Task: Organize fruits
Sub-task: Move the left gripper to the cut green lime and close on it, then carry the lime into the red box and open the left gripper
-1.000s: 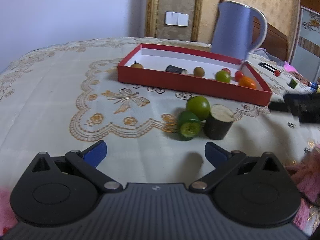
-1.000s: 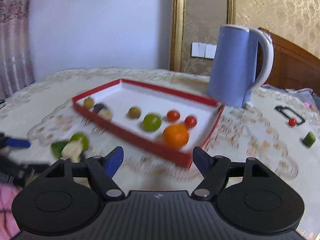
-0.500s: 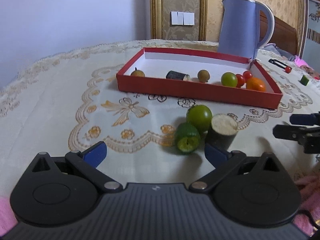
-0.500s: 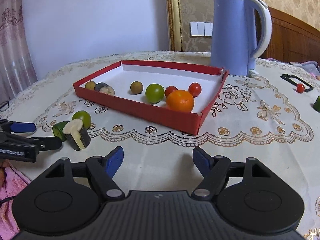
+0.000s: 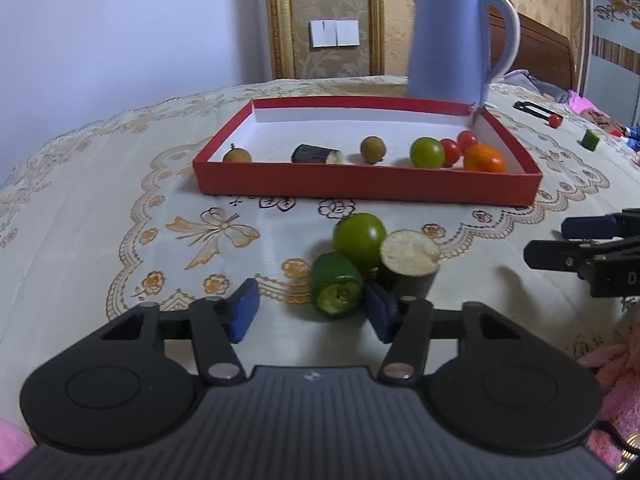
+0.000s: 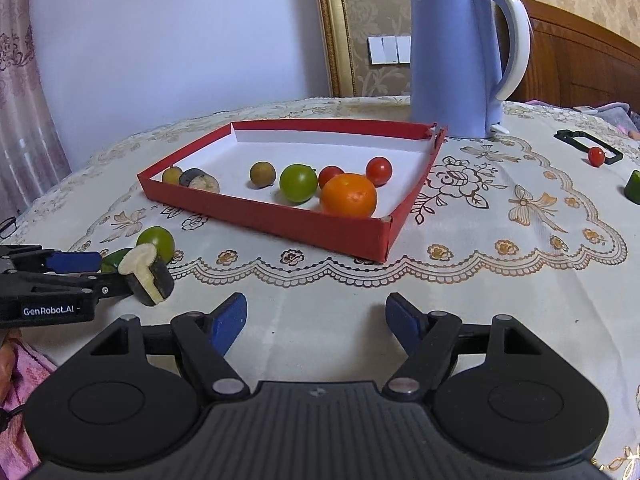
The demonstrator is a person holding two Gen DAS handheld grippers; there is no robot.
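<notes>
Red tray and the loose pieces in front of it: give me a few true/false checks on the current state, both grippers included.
1. The orange lies inside the red tray. True.
2. The left gripper is shut on the cut green piece. False: its jaws are open, with the piece lying between the fingertips on the cloth.
3. A whole green fruit sits on the tablecloth outside the tray. True.
4. The blue kettle stands inside the tray. False: it stands behind the tray's far corner, on the cloth.
5. The right gripper holds a cherry tomato. False: it is open and empty.
</notes>
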